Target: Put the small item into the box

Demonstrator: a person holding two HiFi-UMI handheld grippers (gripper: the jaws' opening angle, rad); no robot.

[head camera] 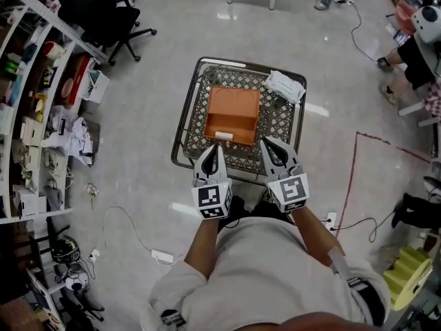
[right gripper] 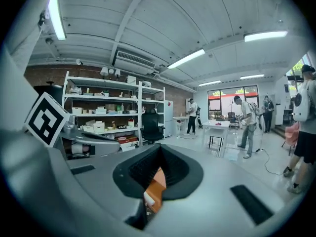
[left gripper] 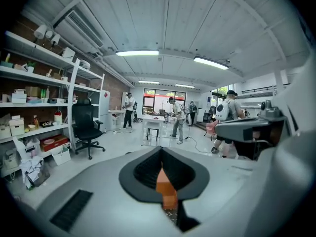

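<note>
The left claw (head camera: 214, 150) and right claw (head camera: 267, 143) are each pressed together and empty, near the wire-mesh tabletop's (head camera: 195, 112) near edge. The small white item (head camera: 224, 136) lies against the orange box's (head camera: 234, 102) near wall, apparently inside. Placing looks done, so the next move is only to draw back.

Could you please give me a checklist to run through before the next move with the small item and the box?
1. Orange box open on top, sitting in the wire basket: ok.
2. Small white item located: ok, at the box's near edge.
3. Item fully inside the box rather than on its rim: cannot tell.
4. Left gripper empty: ok, jaws together on nothing.
5. Right gripper empty: ok, jaws together on nothing.
6. Jaws open, ready for a grasp: not ok, both are shut.
</note>
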